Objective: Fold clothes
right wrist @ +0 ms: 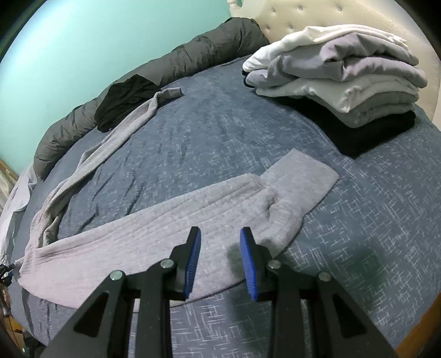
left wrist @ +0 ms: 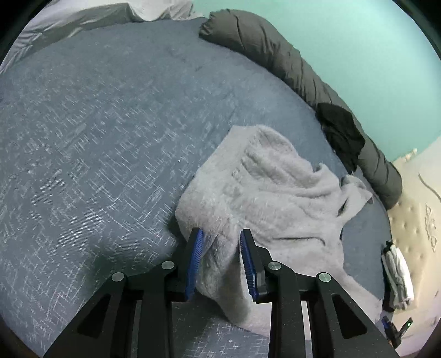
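A light grey knit sweater (left wrist: 264, 192) lies crumpled on the blue bed cover (left wrist: 96, 137). My left gripper (left wrist: 222, 239) is open, its blue pads either side of a raised fold at the sweater's near edge. In the right wrist view the sweater (right wrist: 154, 220) lies spread, one sleeve (right wrist: 297, 179) flat toward the right and the other sleeve (right wrist: 121, 129) trailing toward the far left. My right gripper (right wrist: 220, 236) is open just above the near sleeve, holding nothing.
A stack of folded clothes (right wrist: 344, 77) sits at the far right by the padded headboard (right wrist: 297, 16). A rolled dark grey duvet (left wrist: 289, 60) runs along the bed's far edge under the teal wall, with a black garment (left wrist: 341, 129) on it.
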